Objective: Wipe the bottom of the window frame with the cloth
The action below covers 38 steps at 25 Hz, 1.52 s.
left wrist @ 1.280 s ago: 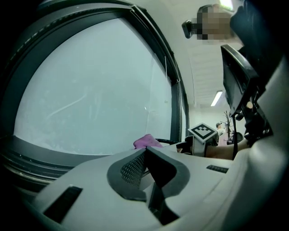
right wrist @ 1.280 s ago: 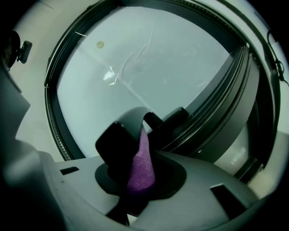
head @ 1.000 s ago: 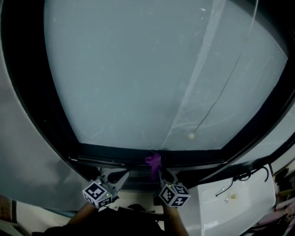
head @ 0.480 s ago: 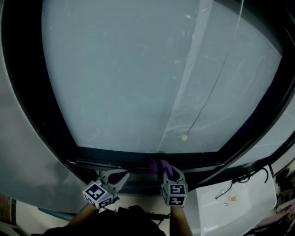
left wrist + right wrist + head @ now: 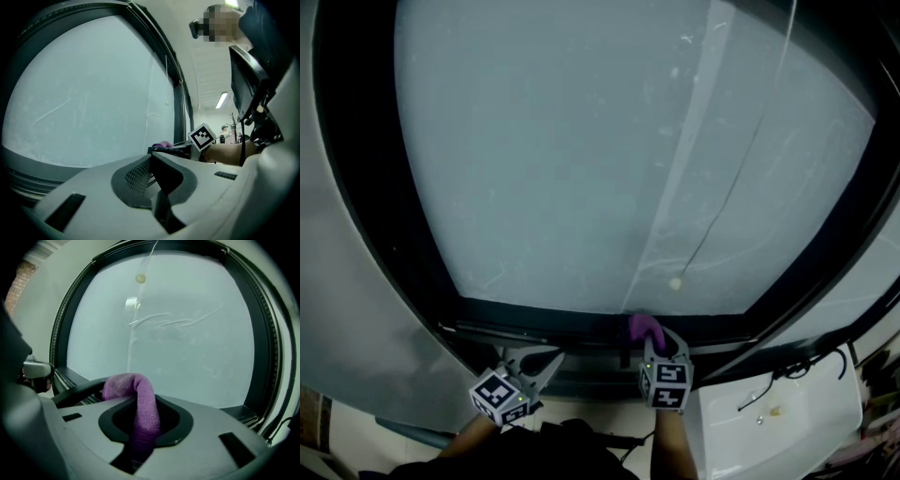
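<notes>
A purple cloth (image 5: 643, 328) (image 5: 138, 401) is pinched in my right gripper (image 5: 652, 339) (image 5: 140, 427), which is shut on it. The cloth's free end rests against the dark bottom rail of the window frame (image 5: 562, 317), about mid-width, below the frosted pane (image 5: 609, 159). My left gripper (image 5: 546, 362) (image 5: 152, 176) hangs lower left of the rail, jaws shut with nothing between them. From the left gripper view the cloth (image 5: 161, 144) and the right gripper's marker cube (image 5: 202, 136) show to the right.
A thin cord with a small bead (image 5: 675, 282) hangs in front of the glass just above the cloth. A white sill or counter (image 5: 778, 417) with a black cable (image 5: 797, 356) lies at the lower right. A grey wall (image 5: 347, 328) flanks the frame's left.
My right gripper has slid to the right along the bottom rail with the cloth. The left gripper has stayed where it was.
</notes>
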Available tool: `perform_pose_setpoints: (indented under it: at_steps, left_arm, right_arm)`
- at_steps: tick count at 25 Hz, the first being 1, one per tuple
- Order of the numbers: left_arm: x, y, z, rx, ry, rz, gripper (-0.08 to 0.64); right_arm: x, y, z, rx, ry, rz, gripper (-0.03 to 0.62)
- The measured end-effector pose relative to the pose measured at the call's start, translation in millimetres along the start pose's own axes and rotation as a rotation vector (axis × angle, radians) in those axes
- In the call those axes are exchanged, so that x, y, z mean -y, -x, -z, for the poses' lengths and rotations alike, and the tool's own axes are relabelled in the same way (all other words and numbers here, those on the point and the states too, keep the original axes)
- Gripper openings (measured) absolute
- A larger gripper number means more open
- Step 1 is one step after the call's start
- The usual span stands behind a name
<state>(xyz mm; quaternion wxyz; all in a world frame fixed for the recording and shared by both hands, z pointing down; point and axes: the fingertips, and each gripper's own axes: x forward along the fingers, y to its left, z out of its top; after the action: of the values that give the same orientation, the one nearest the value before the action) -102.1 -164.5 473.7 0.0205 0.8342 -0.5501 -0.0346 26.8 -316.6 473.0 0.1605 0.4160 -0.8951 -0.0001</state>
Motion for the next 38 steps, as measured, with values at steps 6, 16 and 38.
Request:
perform_pose_setpoints:
  at_steps: [6,16,38]
  left_arm:
    - [-0.8,1.2,-2.4,0.001,-0.014,-0.018,0.003]
    - [-2.9,-4.1,-6.4,-0.005,-0.060,-0.059,0.003]
    - [47.3,-75.1,-21.6,0.064,-0.053,0.103,0.003]
  right_arm:
    - [-5.3,-13.6,-5.1,-0.040,0.075,0.004,0.078]
    - [-3.2,-31.7,-6.9,-0.077,0.188,0.001,0.078]
    - [71.3,-11.0,31.6,-0.186,0.211,0.041,0.080]
